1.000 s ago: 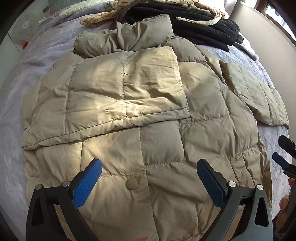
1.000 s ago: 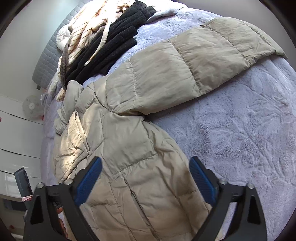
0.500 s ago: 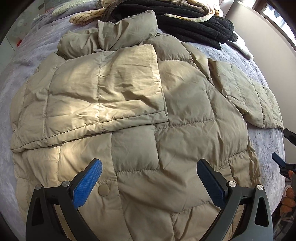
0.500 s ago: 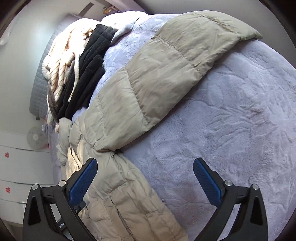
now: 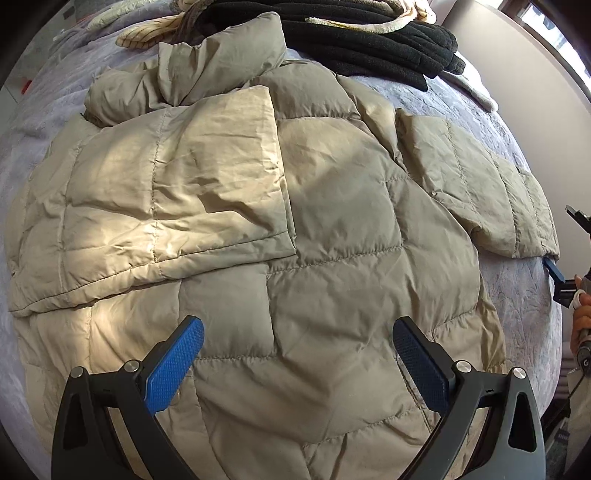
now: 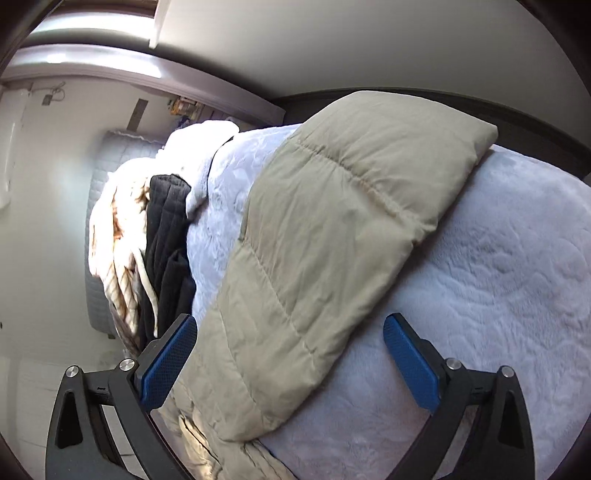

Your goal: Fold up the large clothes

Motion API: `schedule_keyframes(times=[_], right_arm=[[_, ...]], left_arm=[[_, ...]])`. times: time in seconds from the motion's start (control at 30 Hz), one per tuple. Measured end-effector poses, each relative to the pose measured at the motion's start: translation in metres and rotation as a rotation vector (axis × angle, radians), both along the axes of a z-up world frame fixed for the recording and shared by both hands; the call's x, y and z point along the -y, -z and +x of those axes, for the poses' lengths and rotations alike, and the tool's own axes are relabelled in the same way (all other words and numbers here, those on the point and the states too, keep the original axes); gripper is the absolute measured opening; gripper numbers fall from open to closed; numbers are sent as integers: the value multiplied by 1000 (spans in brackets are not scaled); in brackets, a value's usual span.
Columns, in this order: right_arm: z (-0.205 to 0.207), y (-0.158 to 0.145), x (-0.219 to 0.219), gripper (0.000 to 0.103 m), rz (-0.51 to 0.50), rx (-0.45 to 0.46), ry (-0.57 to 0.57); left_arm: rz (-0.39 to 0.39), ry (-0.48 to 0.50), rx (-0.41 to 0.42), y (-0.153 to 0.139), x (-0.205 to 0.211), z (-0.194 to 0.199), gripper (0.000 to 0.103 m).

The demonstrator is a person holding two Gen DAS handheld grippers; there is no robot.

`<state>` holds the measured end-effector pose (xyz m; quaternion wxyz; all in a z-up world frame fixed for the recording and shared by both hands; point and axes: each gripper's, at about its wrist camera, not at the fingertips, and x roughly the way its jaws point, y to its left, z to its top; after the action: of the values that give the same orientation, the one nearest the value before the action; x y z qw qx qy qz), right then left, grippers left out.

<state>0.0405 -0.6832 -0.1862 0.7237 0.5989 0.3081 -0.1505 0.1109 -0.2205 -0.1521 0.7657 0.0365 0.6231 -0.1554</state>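
Observation:
A beige quilted puffer jacket point(image 5: 332, 229) lies flat on a lilac bedspread point(image 5: 524, 295). Its left sleeve point(image 5: 166, 206) is folded across the chest. Its right sleeve point(image 5: 480, 192) lies spread out to the right; it also shows in the right wrist view point(image 6: 332, 251). My left gripper point(image 5: 295, 362) is open and empty above the jacket's lower body. My right gripper point(image 6: 291, 365) is open and empty, hovering over the right sleeve near its shoulder end; part of it shows at the left wrist view's right edge point(image 5: 557, 273).
A pile of black point(image 5: 369, 37) and cream striped clothes point(image 5: 147, 33) lies at the head of the bed, also in the right wrist view point(image 6: 162, 266). A wall point(image 5: 535, 92) runs along the bed's right side. White drawers point(image 6: 22, 387) stand at the left.
My right gripper has swung from the jacket's lower body toward the spread right sleeve. My left gripper has shifted slightly toward the jacket's right side. Both stay open.

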Motion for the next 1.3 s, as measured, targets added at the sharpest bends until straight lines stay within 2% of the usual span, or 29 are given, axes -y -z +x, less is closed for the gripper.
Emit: schedule_keyframes(times=[0.07, 0.13, 0.17, 0.23, 0.27, 0.3, 0.33, 0.4, 0.57, 0.73, 0.87, 1.03, 1.17, 1.3], right_arm=[[5, 9, 8, 89, 71, 24, 38], [6, 19, 14, 72, 147, 40, 77], [7, 25, 17, 67, 188, 47, 97], [8, 34, 21, 47, 258, 67, 121], [8, 37, 22, 40, 278, 73, 129], [10, 39, 22, 26, 290, 70, 130], [11, 39, 22, 19, 293, 74, 124], [19, 31, 21, 11, 272, 96, 94], [41, -7, 9, 8, 163, 151, -28], [70, -55, -27, 8, 18, 192, -172], [98, -93, -76, 8, -89, 236, -309], [141, -136, -170, 8, -339, 261, -557], [166, -129, -257, 8, -457, 237, -742], [175, -85, -327, 8, -498, 158, -886]], left_arm=[[13, -7, 9, -1, 3, 1, 102], [24, -7, 16, -1, 5, -1, 102], [34, -4, 22, -1, 7, -1, 102], [50, 1, 34, -2, 12, -1, 102], [55, 2, 38, -2, 13, -1, 102], [59, 2, 40, -2, 13, -1, 102], [60, 2, 40, -2, 14, -1, 102], [66, -2, 43, -3, 13, -1, 102], [76, -18, 50, -4, 9, 1, 102], [68, -25, 66, -11, 0, 0, 102], [69, -35, 83, -14, -15, 1, 102], [74, -83, 93, -15, -43, 4, 102], [82, -113, 105, -15, -70, 9, 102], [78, -168, 136, -17, -104, 18, 102]])
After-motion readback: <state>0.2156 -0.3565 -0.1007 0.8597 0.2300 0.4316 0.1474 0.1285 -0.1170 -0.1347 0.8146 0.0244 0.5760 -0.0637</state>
